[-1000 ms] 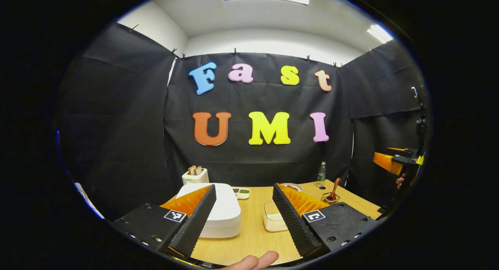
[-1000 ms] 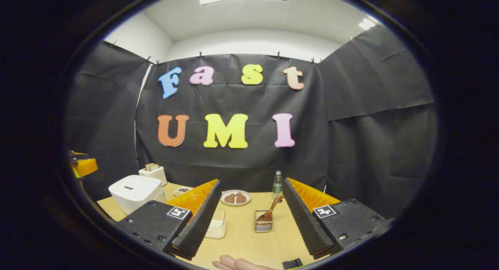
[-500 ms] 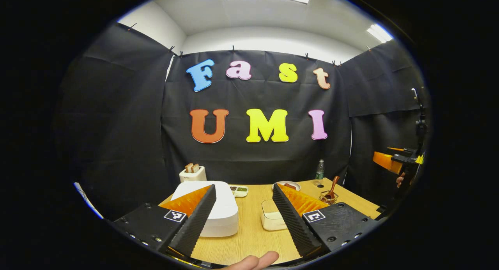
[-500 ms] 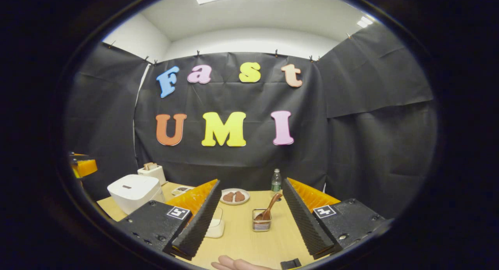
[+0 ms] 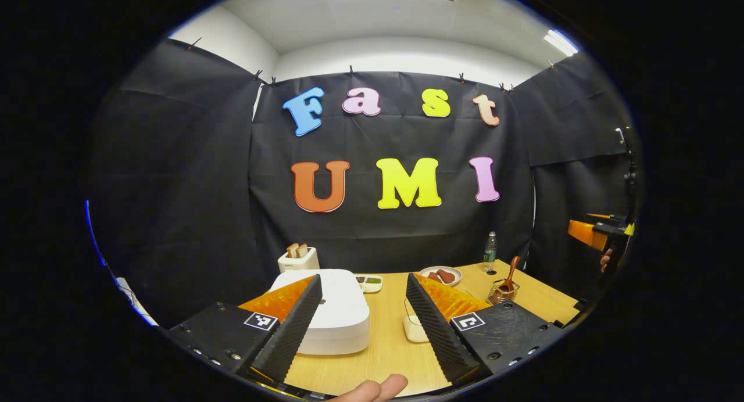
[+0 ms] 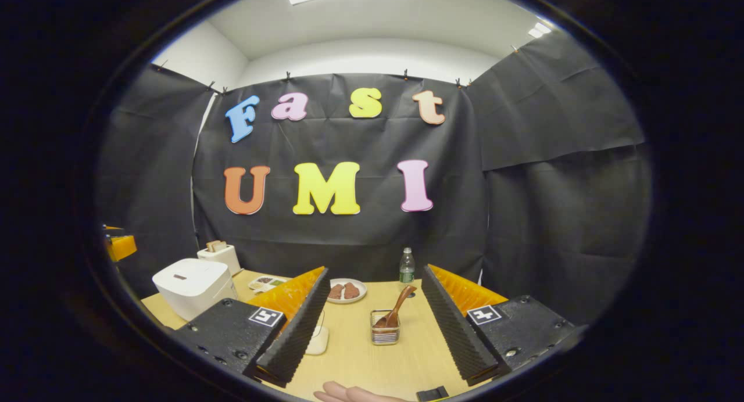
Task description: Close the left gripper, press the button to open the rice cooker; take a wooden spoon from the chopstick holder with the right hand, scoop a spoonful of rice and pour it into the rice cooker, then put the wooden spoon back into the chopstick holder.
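The white rice cooker (image 5: 337, 315) sits shut on the wooden table, just behind the left finger of my left gripper (image 5: 363, 320), which is open and holds nothing. In the right gripper view the rice cooker (image 6: 192, 279) stands far left. A wooden spoon (image 6: 396, 309) leans in the wire chopstick holder (image 6: 384, 334), straight ahead between the fingers of my right gripper (image 6: 375, 326), also open and holding nothing. A clear box of rice (image 5: 414, 326) lies beside the left gripper's right finger; the rice box (image 6: 318, 339) is partly hidden in the right gripper view. The spoon (image 5: 511, 272) and holder (image 5: 502, 294) show at the right.
A toaster (image 5: 298, 258) with bread stands at the back left. A small dish tray (image 5: 368, 282), a plate of brown food (image 6: 345, 290) and a water bottle (image 6: 407, 265) line the back of the table (image 6: 360, 361). A person's fingers (image 5: 372, 388) show at the bottom edge.
Both grippers have edged forward and tipped slightly, so the table objects sit a little lower and nearer. Both stay open; nothing on the table has moved.
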`<act>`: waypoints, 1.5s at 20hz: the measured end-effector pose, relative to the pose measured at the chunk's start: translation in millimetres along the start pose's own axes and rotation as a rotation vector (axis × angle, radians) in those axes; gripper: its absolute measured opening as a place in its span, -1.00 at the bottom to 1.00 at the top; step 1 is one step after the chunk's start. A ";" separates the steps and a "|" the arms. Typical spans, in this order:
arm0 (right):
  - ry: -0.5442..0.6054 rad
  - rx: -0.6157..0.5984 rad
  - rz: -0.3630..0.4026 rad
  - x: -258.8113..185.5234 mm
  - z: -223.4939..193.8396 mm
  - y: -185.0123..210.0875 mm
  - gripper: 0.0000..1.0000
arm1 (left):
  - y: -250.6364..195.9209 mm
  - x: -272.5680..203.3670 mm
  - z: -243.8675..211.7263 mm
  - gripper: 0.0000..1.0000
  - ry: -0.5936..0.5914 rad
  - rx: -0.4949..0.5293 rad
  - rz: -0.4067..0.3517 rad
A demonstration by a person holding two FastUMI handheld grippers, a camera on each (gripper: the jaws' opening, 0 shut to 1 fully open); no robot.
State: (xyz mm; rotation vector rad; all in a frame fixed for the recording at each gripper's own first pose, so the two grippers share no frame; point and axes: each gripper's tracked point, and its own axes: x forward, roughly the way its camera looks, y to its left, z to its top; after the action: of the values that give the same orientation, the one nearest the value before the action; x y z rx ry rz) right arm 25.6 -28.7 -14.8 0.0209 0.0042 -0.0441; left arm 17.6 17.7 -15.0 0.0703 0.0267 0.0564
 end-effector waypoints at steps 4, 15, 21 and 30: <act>-0.001 0.001 0.012 1.8 -4.9 5.4 0.99 | 0.9 5.5 -2.5 0.86 -0.004 0.020 -0.006; 0.020 0.021 0.044 22.9 -31.5 15.6 0.99 | 22.7 29.5 -26.3 -0.52 0.058 0.030 0.017; 0.045 0.015 0.073 44.4 -47.4 29.7 0.99 | 55.5 53.8 -43.7 -0.99 0.124 0.066 0.114; 0.049 -0.003 0.060 76.3 -53.4 25.0 0.93 | 94.8 103.0 -85.8 -1.00 0.345 0.019 0.137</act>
State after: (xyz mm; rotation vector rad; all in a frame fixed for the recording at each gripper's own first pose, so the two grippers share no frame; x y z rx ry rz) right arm 102.7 -6.0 -68.0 0.0188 0.0525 0.0166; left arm 112.7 123.9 -96.4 0.0806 0.3671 0.2048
